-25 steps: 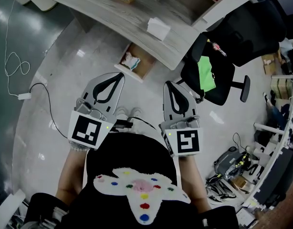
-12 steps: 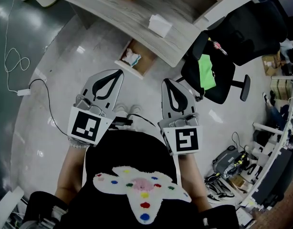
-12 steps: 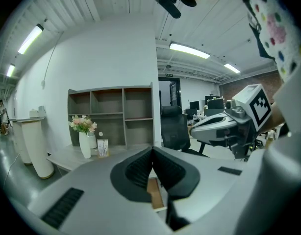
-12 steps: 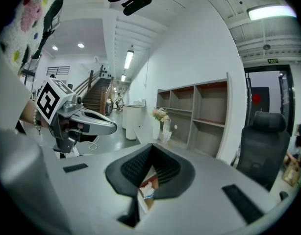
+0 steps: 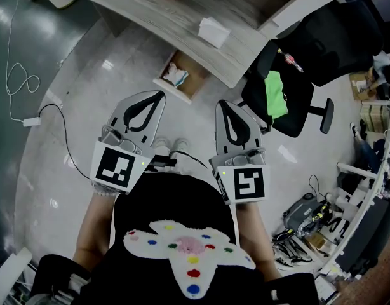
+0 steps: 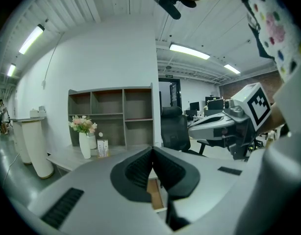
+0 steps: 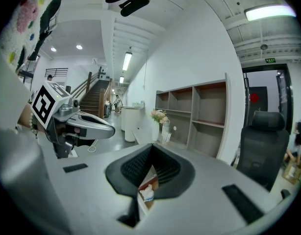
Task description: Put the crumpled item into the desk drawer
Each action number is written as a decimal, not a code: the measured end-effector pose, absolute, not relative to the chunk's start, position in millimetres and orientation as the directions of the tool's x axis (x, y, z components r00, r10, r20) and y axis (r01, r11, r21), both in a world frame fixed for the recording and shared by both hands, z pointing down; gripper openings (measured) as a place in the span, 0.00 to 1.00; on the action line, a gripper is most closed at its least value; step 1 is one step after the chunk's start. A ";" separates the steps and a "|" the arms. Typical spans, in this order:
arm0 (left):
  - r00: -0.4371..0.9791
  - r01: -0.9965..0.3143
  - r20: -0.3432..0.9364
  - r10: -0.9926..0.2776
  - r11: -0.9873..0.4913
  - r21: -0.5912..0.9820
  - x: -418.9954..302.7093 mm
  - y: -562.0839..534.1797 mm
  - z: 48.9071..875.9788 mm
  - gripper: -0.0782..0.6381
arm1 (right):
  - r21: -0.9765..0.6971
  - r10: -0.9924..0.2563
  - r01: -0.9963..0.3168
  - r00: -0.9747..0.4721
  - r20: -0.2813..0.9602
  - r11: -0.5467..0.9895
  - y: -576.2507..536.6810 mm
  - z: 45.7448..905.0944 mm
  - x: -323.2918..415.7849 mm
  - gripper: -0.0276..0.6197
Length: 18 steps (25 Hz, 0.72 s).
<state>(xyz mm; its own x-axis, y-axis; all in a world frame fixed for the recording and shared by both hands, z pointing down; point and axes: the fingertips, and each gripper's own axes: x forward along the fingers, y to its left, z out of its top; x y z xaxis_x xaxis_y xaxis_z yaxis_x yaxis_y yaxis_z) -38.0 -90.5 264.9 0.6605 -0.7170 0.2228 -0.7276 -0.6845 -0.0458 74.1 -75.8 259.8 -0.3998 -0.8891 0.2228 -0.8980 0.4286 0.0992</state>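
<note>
The crumpled item (image 5: 176,75) is a whitish, bluish-tinged wad lying inside the open wooden drawer (image 5: 191,86), which juts out below the front edge of the desk (image 5: 150,11). It is well apart from both tools, ahead of their tips. The left gripper (image 5: 159,96) and right gripper (image 5: 220,105) are both clenched and hold nothing. Compared with a second ago, both are held as before, and the drawer shows slightly higher in the head view.

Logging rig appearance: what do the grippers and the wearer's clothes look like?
Left gripper and right gripper: light grey shells, black ribbed pads, white cubes with black square markers. Black cable between them. Black top, white patch with coloured dots.
</note>
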 end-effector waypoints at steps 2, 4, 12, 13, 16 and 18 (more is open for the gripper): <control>0.660 -0.728 0.224 -0.717 -0.684 -0.046 -38.4 -90.8 265.0 0.13 | 0.099 -0.889 -0.897 -0.402 0.219 0.430 -76.8 258.6 73.2 0.05; 0.659 -0.729 0.225 -0.718 -0.683 -0.046 -38.7 -91.2 265.2 0.13 | 0.101 -0.889 -0.896 -0.404 0.217 0.432 -77.9 257.9 72.7 0.05; 0.656 -0.729 0.233 -0.718 -0.683 -0.051 -39.9 -91.6 267.3 0.13 | 0.100 -0.887 -0.895 -0.408 0.216 0.436 -81.3 256.8 71.7 0.05; 0.656 -0.729 0.232 -0.718 -0.683 -0.051 -40.3 -91.2 267.4 0.13 | 0.095 -0.886 -0.894 -0.410 0.216 0.437 -81.0 256.4 70.2 0.05; 0.657 -0.728 0.233 -0.717 -0.683 -0.051 -40.9 -90.2 268.2 0.13 | 0.104 -0.886 -0.893 -0.410 0.215 0.439 -80.6 256.6 69.4 0.05; 0.657 -0.728 0.234 -0.717 -0.683 -0.049 -40.9 -89.8 268.4 0.13 | 0.110 -0.886 -0.892 -0.410 0.215 0.439 -80.4 256.9 69.5 0.05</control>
